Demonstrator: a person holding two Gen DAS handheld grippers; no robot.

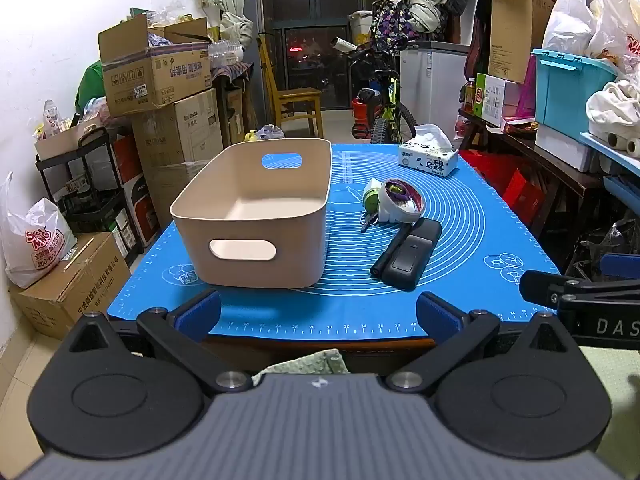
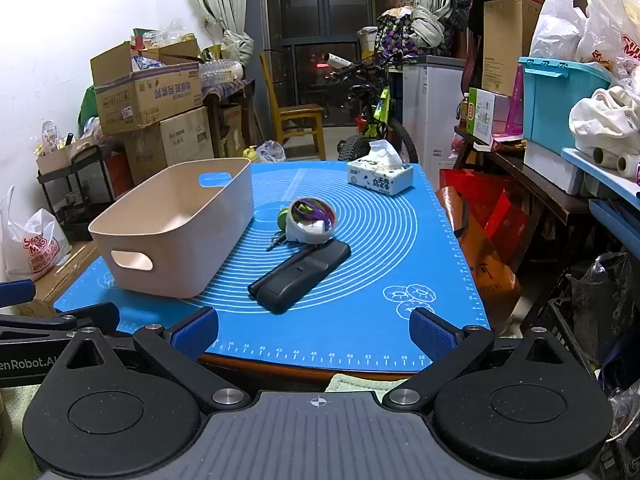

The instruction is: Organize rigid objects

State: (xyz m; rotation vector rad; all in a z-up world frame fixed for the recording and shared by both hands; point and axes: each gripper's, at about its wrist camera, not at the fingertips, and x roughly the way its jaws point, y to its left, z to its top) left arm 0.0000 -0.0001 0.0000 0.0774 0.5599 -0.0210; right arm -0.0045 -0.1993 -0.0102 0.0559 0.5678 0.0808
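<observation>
- Both claws I have spread to their widest, with nothing between the blue pads: my left claw [image 1: 318,316] sits low in the left wrist view, my right claw [image 2: 314,334] low in the right wrist view, each short of the near edge of the worktop [image 1: 320,354].
- My right claw also pokes in at the right edge of the left wrist view.
- On the blue silicone mat [image 1: 460,256], I see a beige storage bin [image 1: 256,216] at centre left, upright, with cut-out handles and nothing visible inside.
- Just right of the bin lies a black remote [image 1: 410,256], with a slim black stick-like item [image 1: 390,248] touching its left side.
- Beyond those, towards frame centre, a white roll of tape [image 1: 400,200] lies tilted with small purple and green bits in its core; a green round thing [image 1: 370,200] and what may be keys [image 1: 368,222] sit against it.
- At the far right corner of the mat stands a tissue box [image 1: 428,158].
</observation>
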